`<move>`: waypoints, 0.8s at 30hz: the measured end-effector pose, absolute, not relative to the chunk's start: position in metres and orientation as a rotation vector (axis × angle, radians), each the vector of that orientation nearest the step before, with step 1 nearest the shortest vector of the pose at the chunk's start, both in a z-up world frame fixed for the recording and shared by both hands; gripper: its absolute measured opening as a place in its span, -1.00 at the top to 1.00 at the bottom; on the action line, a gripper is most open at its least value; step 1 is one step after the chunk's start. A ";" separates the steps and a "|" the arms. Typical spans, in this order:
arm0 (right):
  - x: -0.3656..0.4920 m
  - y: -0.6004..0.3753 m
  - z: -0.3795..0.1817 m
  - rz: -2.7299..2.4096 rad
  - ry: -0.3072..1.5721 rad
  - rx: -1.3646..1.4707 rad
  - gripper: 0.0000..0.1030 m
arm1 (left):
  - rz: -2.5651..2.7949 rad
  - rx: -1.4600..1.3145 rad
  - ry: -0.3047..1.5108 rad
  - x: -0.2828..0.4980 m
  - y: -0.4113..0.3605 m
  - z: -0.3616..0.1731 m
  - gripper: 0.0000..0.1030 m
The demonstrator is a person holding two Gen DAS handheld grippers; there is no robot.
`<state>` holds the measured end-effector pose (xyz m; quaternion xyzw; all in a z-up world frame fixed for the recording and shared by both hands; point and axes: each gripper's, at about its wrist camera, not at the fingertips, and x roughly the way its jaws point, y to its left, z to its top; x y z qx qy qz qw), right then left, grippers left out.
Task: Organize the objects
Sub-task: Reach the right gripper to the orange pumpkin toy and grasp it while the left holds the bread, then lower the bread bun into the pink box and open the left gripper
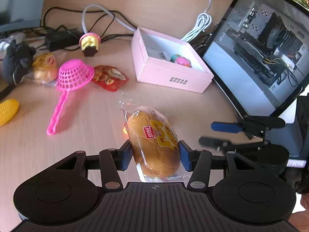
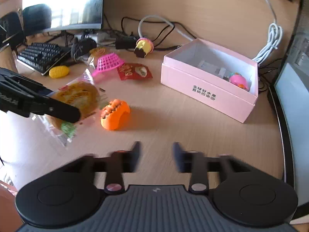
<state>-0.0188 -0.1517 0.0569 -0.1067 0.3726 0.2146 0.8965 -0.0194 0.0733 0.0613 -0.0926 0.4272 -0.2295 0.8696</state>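
Two grippers work over a wooden desk (image 2: 193,125) strewn with toys and snacks. We hold a wrapped bread bun (image 1: 154,143) in our left gripper (image 1: 154,152), its blue pads (image 1: 184,155) pressed against both sides of the plastic wrapper, the bun lifted clear of the desk and standing on end between the fingers. Our right gripper (image 2: 156,154) hangs empty above bare wood, its jaws apart with nothing between them — blurred, but plainly gapped. An orange pumpkin toy (image 2: 115,115) sits on the desk just beside the held bun in the right wrist view. Farther back stands the open pink box (image 1: 168,77), a pink-and-teal toy (image 1: 181,60) already lying inside it by the near wall. To the box's left lie a red snack packet (image 1: 109,77), an overturned pink plastic strainer (image 1: 74,75), a second wrapped bun (image 1: 43,68) and a yellow ridged toy (image 1: 7,111) — all well apart from the box. A yellow-and-pink cupcake toy (image 1: 89,43) stands among dark cables (image 1: 63,19) behind them.
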 end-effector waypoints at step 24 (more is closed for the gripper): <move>0.034 -0.038 0.032 0.679 0.801 -0.241 -0.67 | -0.050 -0.352 0.843 -0.083 0.207 0.074 -0.07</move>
